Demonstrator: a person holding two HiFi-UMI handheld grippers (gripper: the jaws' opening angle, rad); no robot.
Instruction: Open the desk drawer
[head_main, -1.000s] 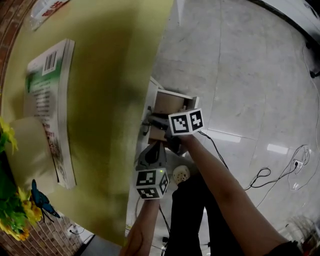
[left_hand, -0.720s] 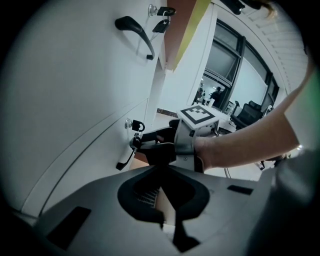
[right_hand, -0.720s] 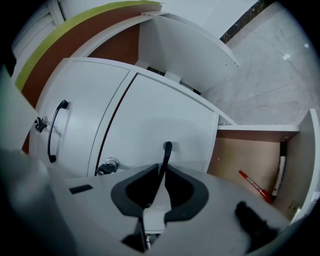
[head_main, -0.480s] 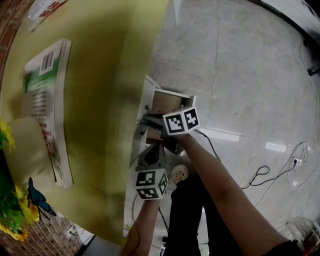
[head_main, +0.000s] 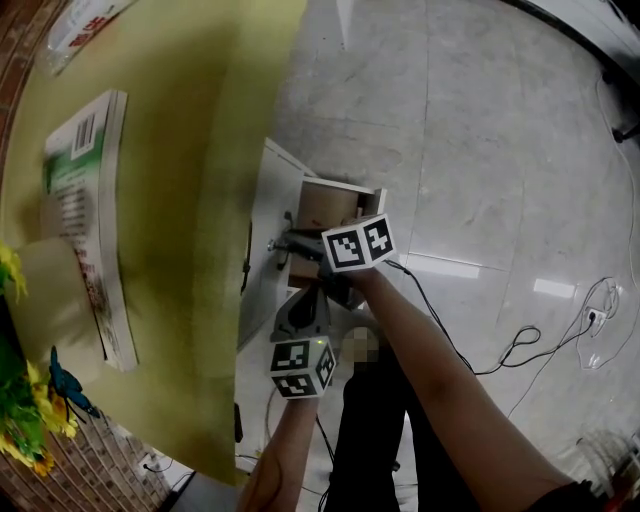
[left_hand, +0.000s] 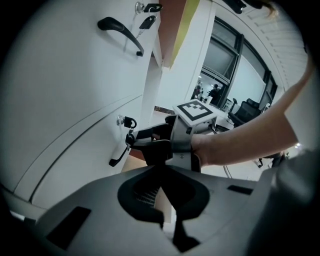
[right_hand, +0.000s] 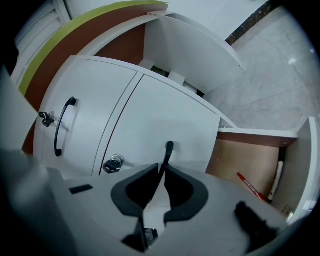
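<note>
Yellow-green table top (head_main: 180, 150) is seen from above, with a white drawer unit (head_main: 262, 215) beneath its edge. The desk drawer (right_hand: 165, 115) is found partly pulled out toward the person, and its brown floor is bared, with a red pen (right_hand: 250, 186) lying on it. A black handle (right_hand: 167, 152) is set on the front panel, its long axis running along the gap between the jaws. The right tongs (right_hand: 161, 176) are clamped on it from both sides. The left tongs (left_hand: 162, 180) are held lower, just behind, pressed together on nothing. A further pull is judged to lie straight back from the unit.
</note>
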